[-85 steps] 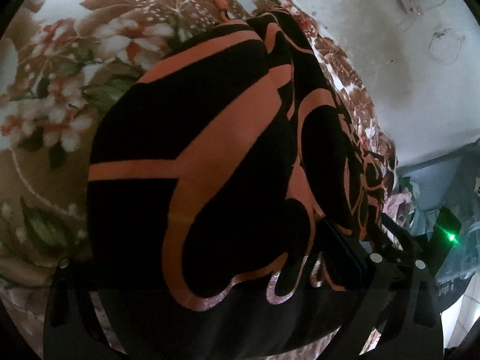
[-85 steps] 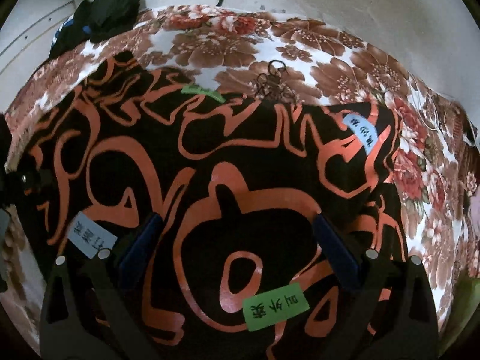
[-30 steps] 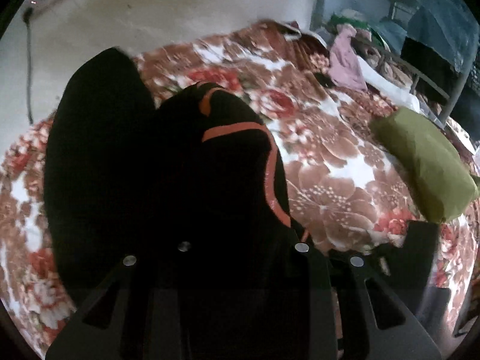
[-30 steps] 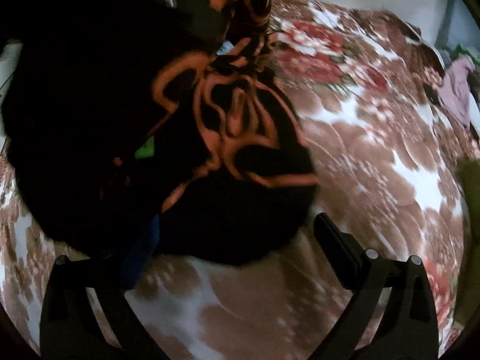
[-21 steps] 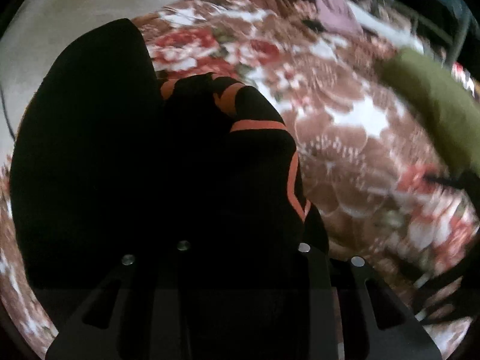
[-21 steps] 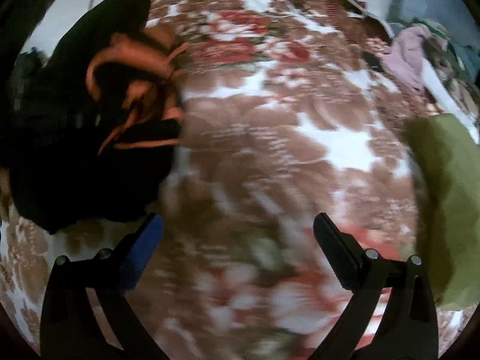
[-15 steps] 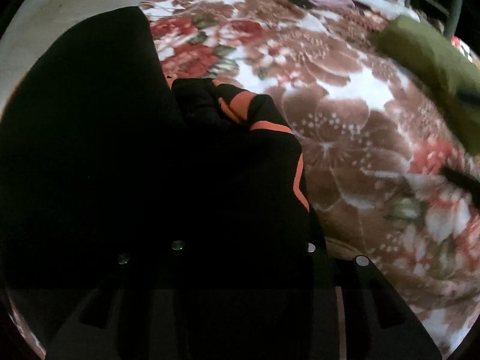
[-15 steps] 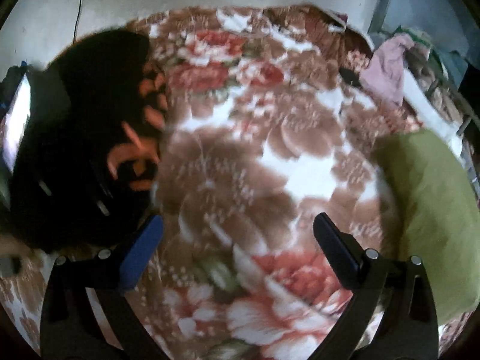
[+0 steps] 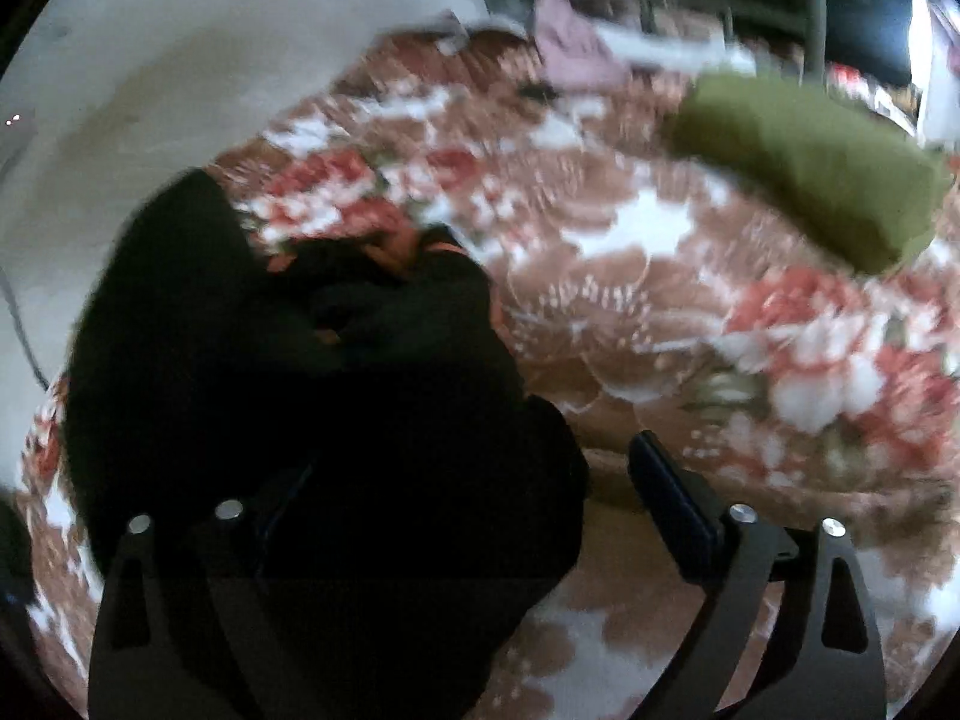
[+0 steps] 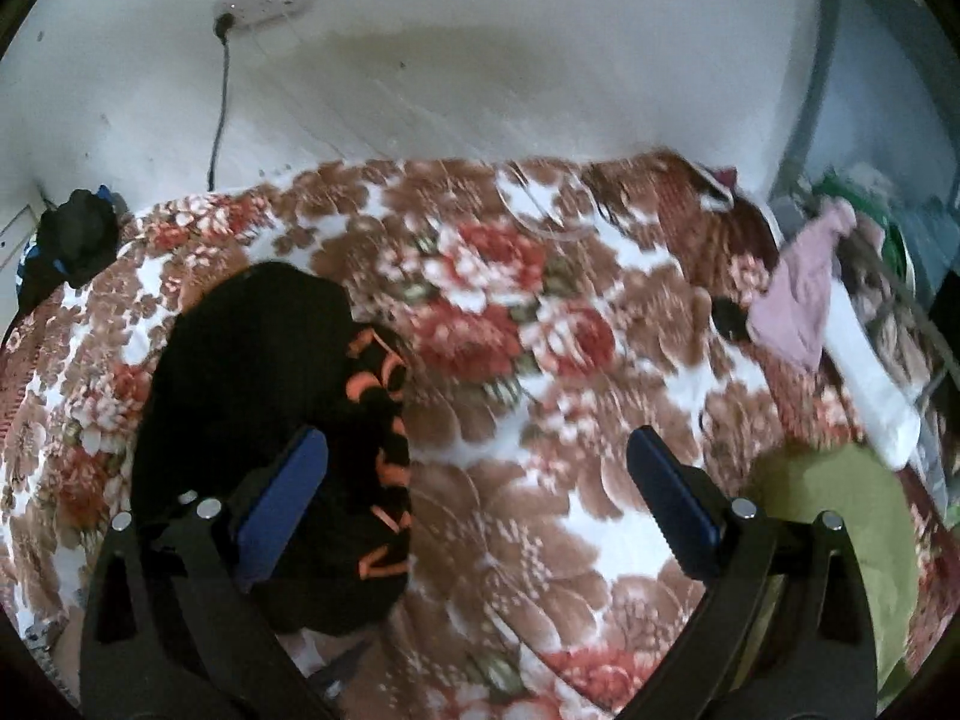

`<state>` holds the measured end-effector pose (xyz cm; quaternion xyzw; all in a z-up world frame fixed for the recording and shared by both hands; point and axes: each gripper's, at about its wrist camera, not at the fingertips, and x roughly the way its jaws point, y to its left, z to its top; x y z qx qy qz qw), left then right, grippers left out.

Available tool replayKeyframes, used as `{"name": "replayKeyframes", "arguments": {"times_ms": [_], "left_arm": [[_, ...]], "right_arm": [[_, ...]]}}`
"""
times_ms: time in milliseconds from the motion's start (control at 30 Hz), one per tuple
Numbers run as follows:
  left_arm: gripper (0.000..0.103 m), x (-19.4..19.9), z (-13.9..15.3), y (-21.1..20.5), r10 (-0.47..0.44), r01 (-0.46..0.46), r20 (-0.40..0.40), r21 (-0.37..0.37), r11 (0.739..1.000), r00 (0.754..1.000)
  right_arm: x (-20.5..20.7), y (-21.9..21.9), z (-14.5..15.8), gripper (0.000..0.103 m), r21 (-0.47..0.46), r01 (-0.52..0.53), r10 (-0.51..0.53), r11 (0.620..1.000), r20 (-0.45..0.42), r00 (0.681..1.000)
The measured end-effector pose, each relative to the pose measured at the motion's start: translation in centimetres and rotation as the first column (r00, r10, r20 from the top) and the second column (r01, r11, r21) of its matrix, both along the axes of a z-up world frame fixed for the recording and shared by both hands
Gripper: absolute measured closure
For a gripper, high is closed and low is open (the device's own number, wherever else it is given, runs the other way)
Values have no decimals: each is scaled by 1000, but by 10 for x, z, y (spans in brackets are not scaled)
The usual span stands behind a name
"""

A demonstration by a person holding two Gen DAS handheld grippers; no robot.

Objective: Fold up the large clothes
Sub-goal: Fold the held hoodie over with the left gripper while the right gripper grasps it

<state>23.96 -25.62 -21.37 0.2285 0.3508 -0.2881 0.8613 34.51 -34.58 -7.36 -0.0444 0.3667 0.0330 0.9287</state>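
Black bundled garment point(image 10: 258, 420) on plush floral blanket point(image 10: 540, 480); both hand-held grippers gape, left's jaws opening.

soft matt cloth for the black garment point(image 10: 252, 396), with flat orange print along its folded edge. plush, slightly fuzzy fabric on the floral blanket point(image 10: 540, 480). dull, dense cloth on the olive bundle point(image 9: 810, 162). matt black plastic on the gripper fingers point(image 10: 744, 576), with ribbed blue rubbery pads point(image 10: 282, 498) and small shiny metal screws. chalky, scuffed paint on the wall point(image 10: 480, 60).
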Motion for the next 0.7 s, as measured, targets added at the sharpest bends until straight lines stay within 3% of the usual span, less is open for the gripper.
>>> {"name": "replayKeyframes", "arguments": {"times_ms": [100, 233, 333, 433, 600, 700], "left_arm": [[5, -25, 28, 48, 21, -18, 45, -75, 997, 999], [5, -32, 59, 114, 106, -100, 40, -144, 985, 994], [5, 0, 81, 166, 205, -203, -10, -175, 963, 979], [5, 65, 89, 205, 243, -263, -109, -229, 937, 964], [5, 141, 89, 192, 111, -150, -149, -284, 947, 983], [5, 171, 73, 163, 0, -77, -247, -302, 950, 969]], "right_arm": [[8, 20, 0, 5, -23, -24, 24, 999, -19, 1000], [19, 51, -16, 5, -11, -68, 67, 998, -72, 995], [28, 84, -34, 5, -20, -127, 125, 992, -98, 987], [38, 111, -57, 5, -14, -165, 161, 986, -150, 976], [49, 136, -96, 5, -35, -222, 209, 974, -221, 953], [50, 134, -123, 5, -59, -234, 212, 970, -256, 943]]}}
